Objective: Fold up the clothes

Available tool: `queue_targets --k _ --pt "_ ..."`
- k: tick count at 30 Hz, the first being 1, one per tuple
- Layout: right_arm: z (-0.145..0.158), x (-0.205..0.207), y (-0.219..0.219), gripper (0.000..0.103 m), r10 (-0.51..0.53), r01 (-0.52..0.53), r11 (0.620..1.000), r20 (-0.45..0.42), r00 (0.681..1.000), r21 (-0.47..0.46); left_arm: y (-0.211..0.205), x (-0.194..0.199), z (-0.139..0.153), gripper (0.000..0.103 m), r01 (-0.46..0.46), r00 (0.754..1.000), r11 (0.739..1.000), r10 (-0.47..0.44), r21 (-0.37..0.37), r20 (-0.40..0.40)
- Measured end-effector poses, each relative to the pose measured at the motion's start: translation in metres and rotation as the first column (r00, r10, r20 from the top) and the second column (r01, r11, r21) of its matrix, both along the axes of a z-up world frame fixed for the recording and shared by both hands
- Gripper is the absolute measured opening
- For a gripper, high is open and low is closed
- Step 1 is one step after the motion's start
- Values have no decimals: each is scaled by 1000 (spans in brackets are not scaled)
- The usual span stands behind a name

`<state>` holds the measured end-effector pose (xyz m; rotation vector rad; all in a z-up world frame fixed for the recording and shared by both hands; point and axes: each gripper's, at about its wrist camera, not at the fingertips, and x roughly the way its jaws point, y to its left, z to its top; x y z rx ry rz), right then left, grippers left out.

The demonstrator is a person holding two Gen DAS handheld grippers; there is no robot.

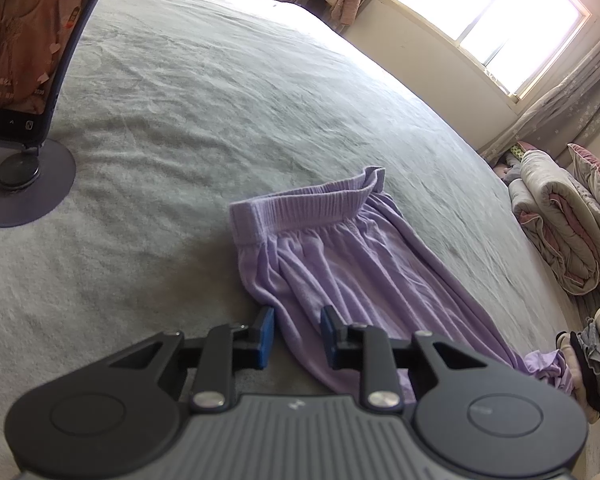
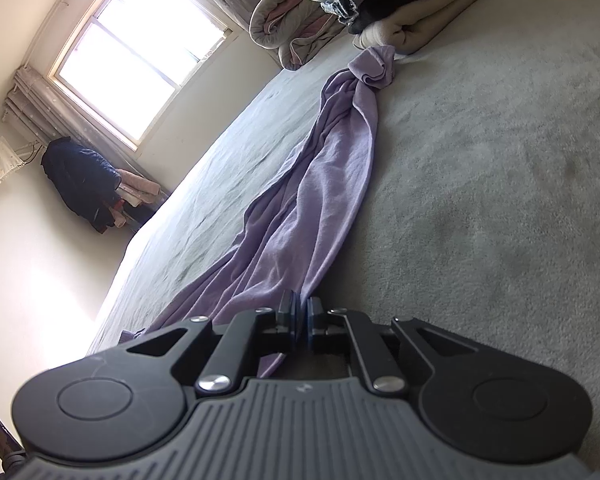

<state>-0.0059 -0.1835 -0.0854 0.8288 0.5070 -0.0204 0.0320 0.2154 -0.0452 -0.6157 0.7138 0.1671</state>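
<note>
Lilac pants [image 1: 340, 264] lie stretched across the grey bed [image 1: 220, 100], with the ribbed waistband [image 1: 300, 208] at the far end in the left wrist view. My left gripper [image 1: 298, 334] rests low over the pants' near edge, its blue pads apart with cloth lying between them, unpinched. In the right wrist view the pants [image 2: 320, 184] run away as a twisted strip to a bunched leg end [image 2: 374, 64]. My right gripper [image 2: 303, 316] sits at the strip's near end. Its pads stand a narrow slit apart, with the cloth passing between them.
A phone on a round-based stand [image 1: 20, 40] stands at the left of the bed. Rolled quilts [image 1: 556, 224] and a pile of clothes [image 2: 400, 4] lie by the pants' leg end. A window [image 2: 132, 52] and a hanging dark coat [image 2: 84, 180] are beyond the bed.
</note>
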Motion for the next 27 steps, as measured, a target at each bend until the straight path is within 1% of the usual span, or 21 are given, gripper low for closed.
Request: queue_targets --k 1,2,5,9,11,14,16,17,19,21,23,27 --pt "1 0 1 11 5 -5 1000 3 1000 -3 0 0 0 25 1 1000 1000 -1 3 2" --pt "2 0 2 16 10 -10 1000 5 1000 -7 0 0 0 25 2 1000 1000 -2 7 3" --pt "6 1 6 22 21 -20 999 5 1000 -30 2 0 1 24 -2 1000 1000 2 0 5" --pt "10 1 9 38 30 -29 999 14 999 -23 5 -1 1 22 -9 1000 1000 9 -12 9" --pt "12 3 10 40 33 -33 999 13 999 -29 6 -1 1 21 -12 1000 1000 12 -16 12" --pt "13 5 12 40 39 -39 999 11 999 -32 7 -2 2 21 -13 1000 1000 14 -23 17" --pt "13 7 13 40 47 -47 998 10 999 -37 8 -3 2 18 -14 1000 1000 14 -27 22" --pt "13 8 13 39 51 -51 998 10 999 -39 8 -3 3 18 -13 1000 999 14 -30 24" --pt "14 9 14 31 62 -62 997 11 998 -41 9 -4 3 16 -12 1000 999 13 -34 28" --pt "16 10 15 15 76 -75 996 13 997 -45 10 -4 3 12 -10 1000 999 11 -41 28" --pt "19 9 16 7 73 -72 996 17 997 -55 12 -4 3 8 -8 1000 999 9 -45 26" --pt "25 5 13 4 63 -60 995 30 998 -82 17 -6 1 2 -9 1000 998 10 -57 20"
